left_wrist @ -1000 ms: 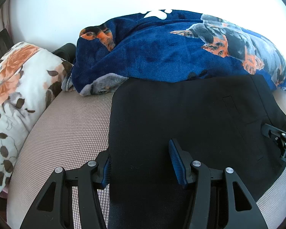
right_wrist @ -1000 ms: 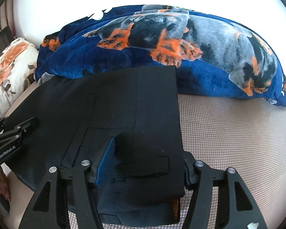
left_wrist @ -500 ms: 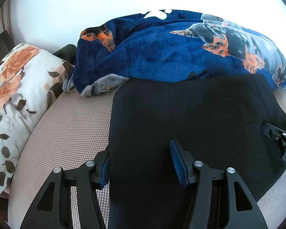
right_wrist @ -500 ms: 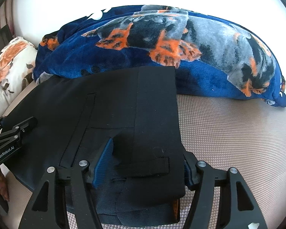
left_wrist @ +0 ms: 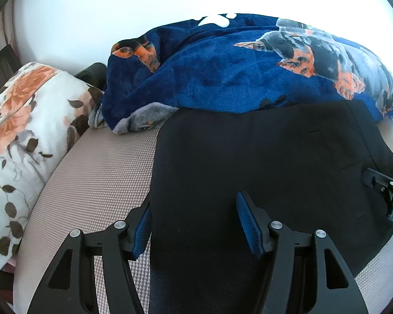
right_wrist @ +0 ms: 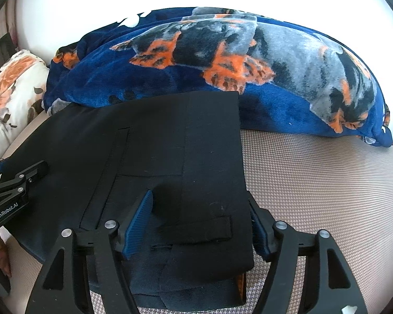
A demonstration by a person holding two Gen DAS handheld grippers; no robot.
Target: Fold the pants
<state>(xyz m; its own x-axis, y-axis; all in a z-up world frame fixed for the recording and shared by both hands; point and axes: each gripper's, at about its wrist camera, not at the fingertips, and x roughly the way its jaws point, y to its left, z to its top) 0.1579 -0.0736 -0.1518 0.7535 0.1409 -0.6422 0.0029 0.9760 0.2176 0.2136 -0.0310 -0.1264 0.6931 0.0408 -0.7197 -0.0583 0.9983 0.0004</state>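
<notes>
Folded black pants flat on bed. Left gripper and right gripper straddle its edges, jaws just opening, pads loose.

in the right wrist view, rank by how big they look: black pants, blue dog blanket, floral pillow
1. blue dog blanket and black pants: both fill much of the frame; the pants lie nearer the camera, so I won't rank them.
2. floral pillow: smallest, partly cut off at the left edge.

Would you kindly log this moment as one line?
pants: folded on bed | left gripper: open, jaws just opening | right gripper: open, jaws just opening
</notes>
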